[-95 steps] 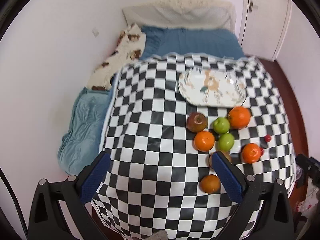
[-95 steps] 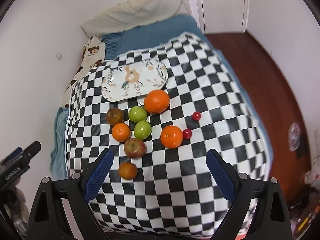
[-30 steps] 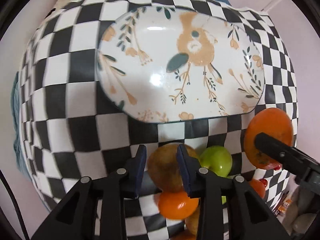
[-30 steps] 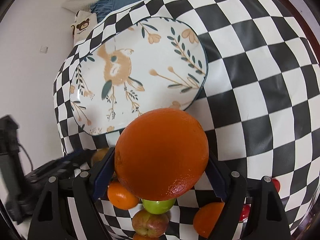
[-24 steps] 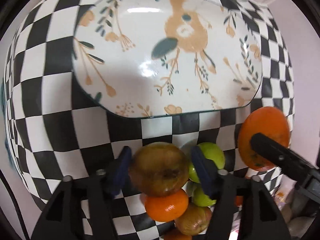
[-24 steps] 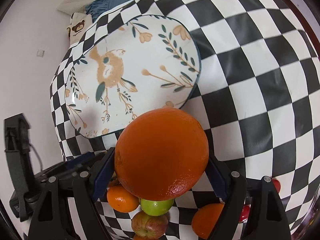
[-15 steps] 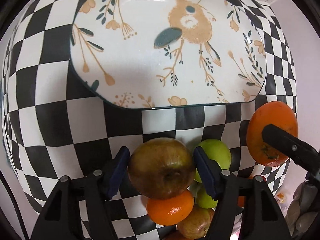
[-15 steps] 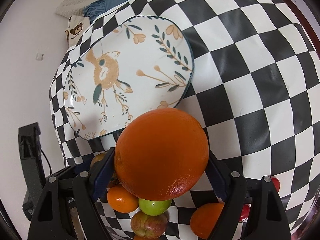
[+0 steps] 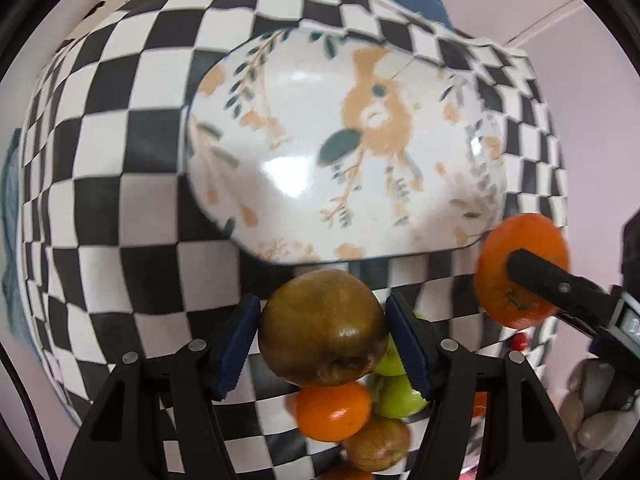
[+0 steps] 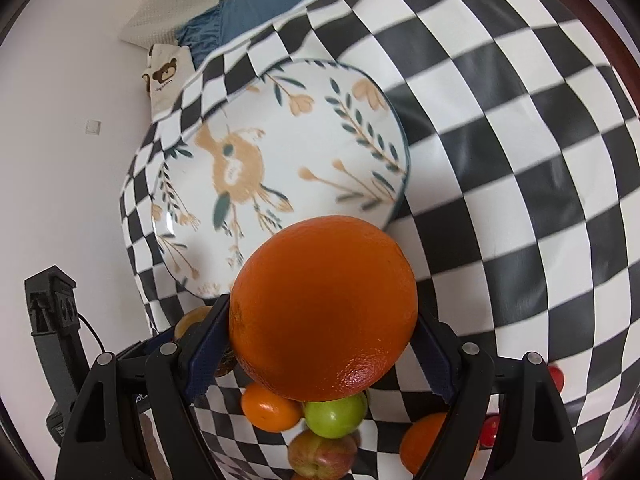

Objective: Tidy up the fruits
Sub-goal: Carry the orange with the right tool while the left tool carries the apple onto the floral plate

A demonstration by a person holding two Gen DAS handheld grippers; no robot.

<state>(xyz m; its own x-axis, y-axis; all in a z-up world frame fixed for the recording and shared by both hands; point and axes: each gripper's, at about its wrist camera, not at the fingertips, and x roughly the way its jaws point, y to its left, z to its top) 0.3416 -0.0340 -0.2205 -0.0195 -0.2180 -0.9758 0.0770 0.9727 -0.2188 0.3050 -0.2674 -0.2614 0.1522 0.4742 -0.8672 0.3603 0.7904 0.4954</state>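
Two fruits lifted, both headed for the plate.

Left gripper (image 9: 322, 334) pinches a brownish apple (image 9: 323, 327); right gripper (image 10: 322, 334) clamps a big orange (image 10: 323, 312). Each hangs just short of the flowered plate's (image 9: 304, 92) near rim, above the checkered cloth (image 9: 120, 184). This looks like the carry step; next, move forward over the plate, lower, and release well apart so neither rolls.

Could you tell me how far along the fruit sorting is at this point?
Nothing is on the plate yet. The left hand-held gripper holds a brownish apple and the right hand-held gripper a large orange. Oranges and green fruits are left on the checkered cloth.
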